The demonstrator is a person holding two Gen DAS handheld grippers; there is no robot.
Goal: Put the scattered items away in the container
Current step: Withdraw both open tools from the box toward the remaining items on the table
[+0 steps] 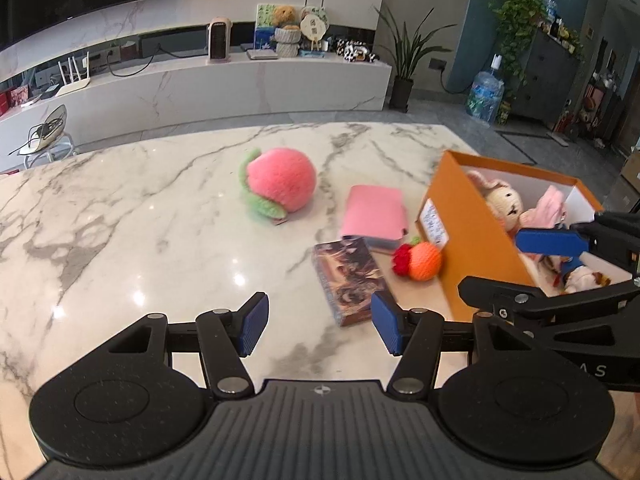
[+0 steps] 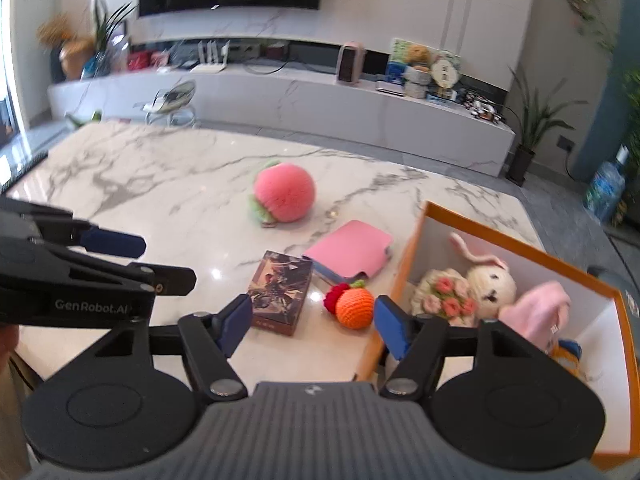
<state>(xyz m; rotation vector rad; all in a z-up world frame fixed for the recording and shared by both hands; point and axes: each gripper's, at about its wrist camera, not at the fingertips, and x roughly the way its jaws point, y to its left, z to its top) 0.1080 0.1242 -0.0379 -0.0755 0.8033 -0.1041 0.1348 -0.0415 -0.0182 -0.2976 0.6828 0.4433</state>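
Note:
On the marble table lie a pink plush peach (image 1: 280, 180) (image 2: 284, 192), a pink wallet (image 1: 374, 216) (image 2: 348, 254), a dark illustrated book (image 1: 348, 280) (image 2: 280, 292) and an orange crochet fruit (image 1: 424, 260) (image 2: 354, 308) beside the orange box (image 1: 468, 248) (image 2: 404, 264). The box holds a crochet bunny (image 2: 488, 284) and a pink cloth (image 2: 540, 312). My left gripper (image 1: 320, 322) hovers open just short of the book. My right gripper (image 2: 313, 326) is open too, near the box's front corner, with nothing between its fingers.
A long marble TV bench (image 1: 240, 76) with a heater, router and ornaments runs behind the table. Potted plants (image 1: 404, 60) and a water bottle (image 1: 484, 96) stand on the floor at the right. Bare marble (image 1: 120, 220) stretches left of the peach.

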